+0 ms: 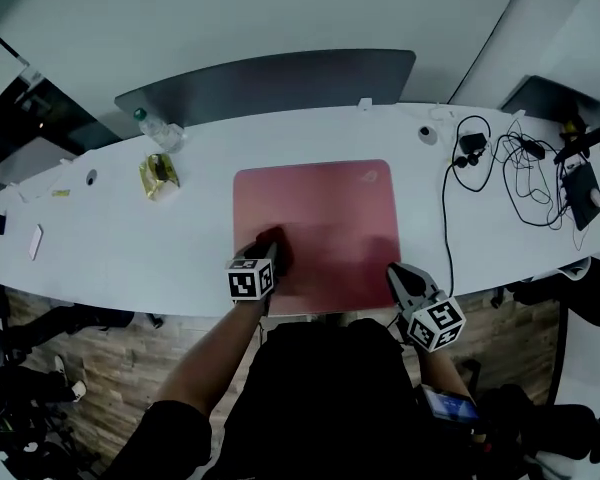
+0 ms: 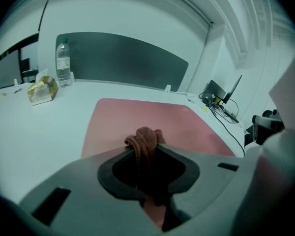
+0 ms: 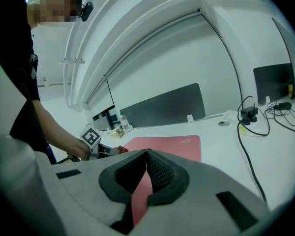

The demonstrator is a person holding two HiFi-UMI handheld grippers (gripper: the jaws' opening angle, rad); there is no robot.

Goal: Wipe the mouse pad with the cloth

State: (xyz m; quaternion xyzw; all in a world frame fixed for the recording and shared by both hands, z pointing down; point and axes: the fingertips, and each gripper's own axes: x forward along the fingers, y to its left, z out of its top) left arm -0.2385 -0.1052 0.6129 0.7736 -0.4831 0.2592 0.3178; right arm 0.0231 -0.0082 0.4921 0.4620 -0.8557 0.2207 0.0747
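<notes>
Evidently the wiping step is in hand: the left gripper [image 1: 273, 250] is clamped on the bunched reddish cloth [image 2: 145, 136], which sits on the pink mouse pad [image 1: 330, 203] near its lower left corner. Most of the pad lies above and right of it, so the next stroke probably calls for dragging the cloth across with steady pressure. The right gripper [image 3: 146, 156], jaws together on nothing, is at the pad's lower right edge.
</notes>
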